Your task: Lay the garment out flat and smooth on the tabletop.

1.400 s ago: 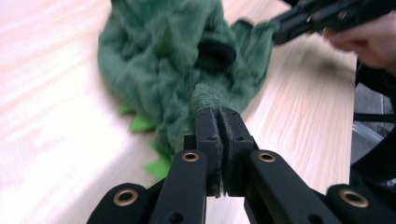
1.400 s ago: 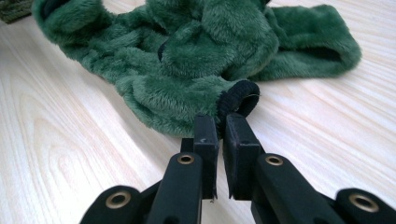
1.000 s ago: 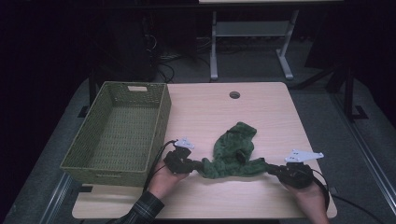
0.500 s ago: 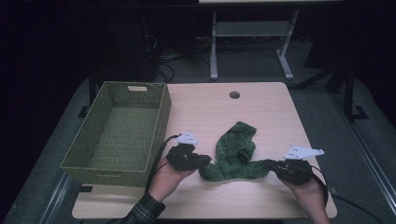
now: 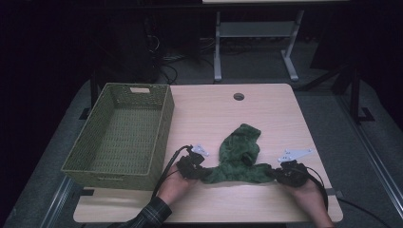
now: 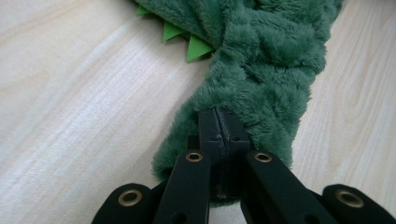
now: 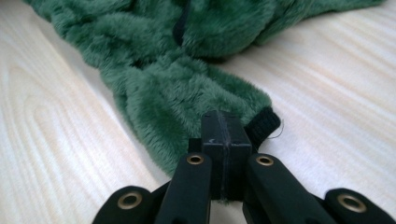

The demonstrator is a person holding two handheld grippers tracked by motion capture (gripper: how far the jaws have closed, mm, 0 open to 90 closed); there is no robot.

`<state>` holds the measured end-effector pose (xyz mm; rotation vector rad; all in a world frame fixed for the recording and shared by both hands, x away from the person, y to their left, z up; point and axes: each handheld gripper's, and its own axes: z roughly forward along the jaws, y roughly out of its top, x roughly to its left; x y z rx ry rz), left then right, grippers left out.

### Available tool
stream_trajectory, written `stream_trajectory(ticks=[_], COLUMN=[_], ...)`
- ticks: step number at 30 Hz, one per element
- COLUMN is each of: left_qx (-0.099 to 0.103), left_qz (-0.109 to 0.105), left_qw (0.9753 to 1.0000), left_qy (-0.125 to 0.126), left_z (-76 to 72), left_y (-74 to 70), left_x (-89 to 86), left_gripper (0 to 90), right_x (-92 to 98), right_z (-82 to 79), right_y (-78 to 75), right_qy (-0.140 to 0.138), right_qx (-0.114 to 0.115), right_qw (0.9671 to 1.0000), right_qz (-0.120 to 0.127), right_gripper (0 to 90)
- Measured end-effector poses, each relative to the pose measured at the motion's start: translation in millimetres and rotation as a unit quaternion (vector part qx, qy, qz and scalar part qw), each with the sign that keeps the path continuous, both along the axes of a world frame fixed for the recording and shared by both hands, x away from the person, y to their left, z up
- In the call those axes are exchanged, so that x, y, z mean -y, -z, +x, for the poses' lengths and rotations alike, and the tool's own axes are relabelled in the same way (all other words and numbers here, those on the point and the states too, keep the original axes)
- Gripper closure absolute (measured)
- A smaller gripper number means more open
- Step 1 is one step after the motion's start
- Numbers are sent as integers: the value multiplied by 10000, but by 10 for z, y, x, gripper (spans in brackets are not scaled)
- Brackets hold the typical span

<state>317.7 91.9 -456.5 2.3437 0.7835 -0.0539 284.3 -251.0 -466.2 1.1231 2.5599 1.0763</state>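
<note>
Wooden table (image 5: 266, 109) underneath both grippers. Woven green basket (image 5: 119, 133) just beyond and outward of the left gripper (image 5: 202, 172), well apart from the right gripper (image 5: 274, 173). Fuzzy green garment (image 5: 239, 154) stretched between the two, bunched ahead. Left jaws pinched tight on one fluffy end, near small felt spikes (image 6: 187, 39); right jaws clamped on the other end, beside a black cuff (image 7: 262, 123).

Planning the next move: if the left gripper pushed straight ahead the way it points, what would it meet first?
Likely more of the green plush garment that the left gripper is already clamped on; it bunches directly ahead of the jaws.
</note>
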Motion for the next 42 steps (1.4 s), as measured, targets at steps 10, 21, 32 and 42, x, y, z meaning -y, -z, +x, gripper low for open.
stream_trajectory(ticks=[10, 21, 32, 42], left_qx=[-78, 228, 670, 548], left_qz=[65, -270, -413, -603], left_qw=[9998, 9992, 9953, 9937], left_qy=[163, 200, 570, 775], left_z=[-77, 190, 719, 1030], left_y=[0, -318, -536, -530], left_x=[-72, -3, 359, 771], left_gripper=[895, 694, 616, 559], right_x=[-71, -16, -121, -173], right_z=[-258, -157, 68, 86], right_y=[-17, -166, -74, -51], right_qy=[-309, 37, 22, 4], right_qx=[-232, 206, 129, 133], right_qw=[9992, 9988, 9994, 9995], right_qz=[-53, 444, 317, 301], right_gripper=[900, 806, 722, 664])
